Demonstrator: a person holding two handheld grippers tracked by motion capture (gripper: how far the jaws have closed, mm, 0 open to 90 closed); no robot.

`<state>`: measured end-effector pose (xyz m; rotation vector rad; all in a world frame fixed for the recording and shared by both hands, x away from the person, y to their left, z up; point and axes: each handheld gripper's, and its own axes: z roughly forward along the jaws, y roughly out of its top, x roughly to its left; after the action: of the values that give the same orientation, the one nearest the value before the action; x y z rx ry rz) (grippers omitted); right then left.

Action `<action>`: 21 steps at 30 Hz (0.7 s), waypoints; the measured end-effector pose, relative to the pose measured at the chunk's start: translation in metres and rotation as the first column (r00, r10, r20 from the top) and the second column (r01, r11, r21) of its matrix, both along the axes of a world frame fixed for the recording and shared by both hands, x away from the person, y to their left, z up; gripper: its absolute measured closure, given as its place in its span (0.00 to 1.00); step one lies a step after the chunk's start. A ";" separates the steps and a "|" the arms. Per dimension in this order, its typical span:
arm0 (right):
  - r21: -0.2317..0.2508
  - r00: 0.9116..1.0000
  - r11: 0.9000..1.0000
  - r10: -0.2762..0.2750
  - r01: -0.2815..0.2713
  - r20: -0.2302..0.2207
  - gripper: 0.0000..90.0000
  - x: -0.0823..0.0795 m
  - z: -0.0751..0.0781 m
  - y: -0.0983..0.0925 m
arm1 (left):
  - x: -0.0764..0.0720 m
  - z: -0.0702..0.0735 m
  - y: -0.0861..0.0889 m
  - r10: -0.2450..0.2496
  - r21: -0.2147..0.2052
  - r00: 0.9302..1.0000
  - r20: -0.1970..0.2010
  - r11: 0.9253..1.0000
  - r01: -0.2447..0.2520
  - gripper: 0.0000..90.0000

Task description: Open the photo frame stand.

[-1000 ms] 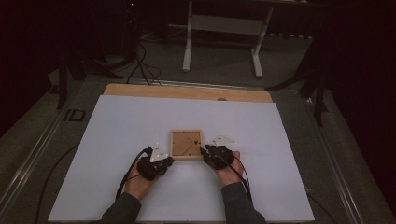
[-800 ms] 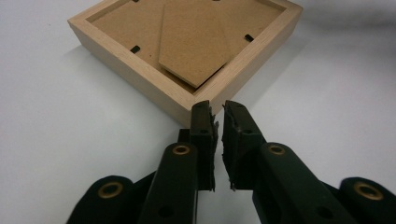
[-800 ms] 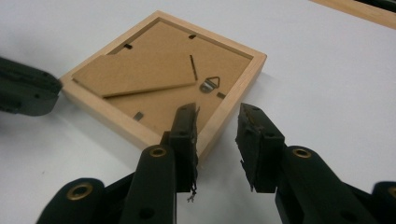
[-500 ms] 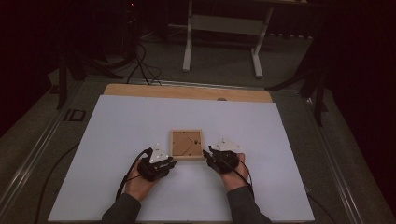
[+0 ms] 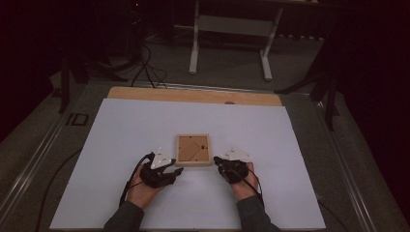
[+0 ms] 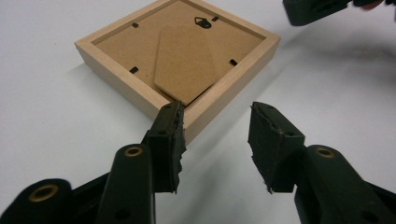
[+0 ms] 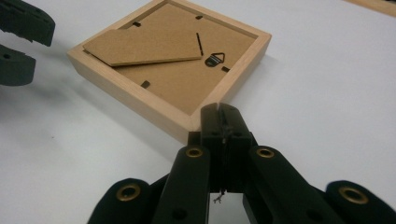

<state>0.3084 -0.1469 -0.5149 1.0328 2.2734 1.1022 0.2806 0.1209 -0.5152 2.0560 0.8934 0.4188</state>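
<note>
Wooden picture frame (image 5: 193,150) lying face down on white sheet (image 5: 121,135) covering counter (image 5: 193,95), near the sheet's middle, between both tools. Brown backing board up, with black hanger (image 6: 202,22) near 1 edge and cardboard stand flap (image 6: 184,65) resting loose across the back, 1 tip overhanging the frame's rim.

Left tool (image 5: 170,170) held in left hand (image 5: 142,191) just beside the frame's near left corner. Jaws parted, having just been opening; in left gripper view, 1 pad (image 6: 170,135) close against the frame's near corner, the other pad (image 6: 271,140) clear over bare sheet. Nothing between the pads, nothing gripped.

Right tool (image 5: 218,162) held in right hand (image 5: 241,186) just beside the frame's near right corner. Jaws pressed fully together, having just been closing; in right gripper view, closed tips (image 7: 223,119) sitting at the frame's near corner, contact or a small gap impossible to tell. Nothing clamped between them.

Frame flat, not lifted. Bare wooden strip of counter showing beyond the sheet's far edge. Cables trailing from both tools back along the forearms.
</note>
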 end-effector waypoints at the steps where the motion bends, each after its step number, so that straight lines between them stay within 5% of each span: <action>1: -0.003 1.000 1.000 0.011 -0.011 -0.003 1.00 0.000 -0.001 0.002 | 0.000 0.000 0.001 0.000 -0.001 1.000 0.000 1.000 0.000 0.59; 21: 0.046 0.999 0.998 0.041 -0.041 0.004 1.00 0.001 -0.003 0.008 | 0.015 0.016 -0.002 0.030 -0.020 1.000 0.002 0.999 -0.030 0.54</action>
<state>0.3094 -0.1389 -0.5184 1.0056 2.2855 1.1777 0.2961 0.1191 -0.4996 2.0259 0.9249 0.4268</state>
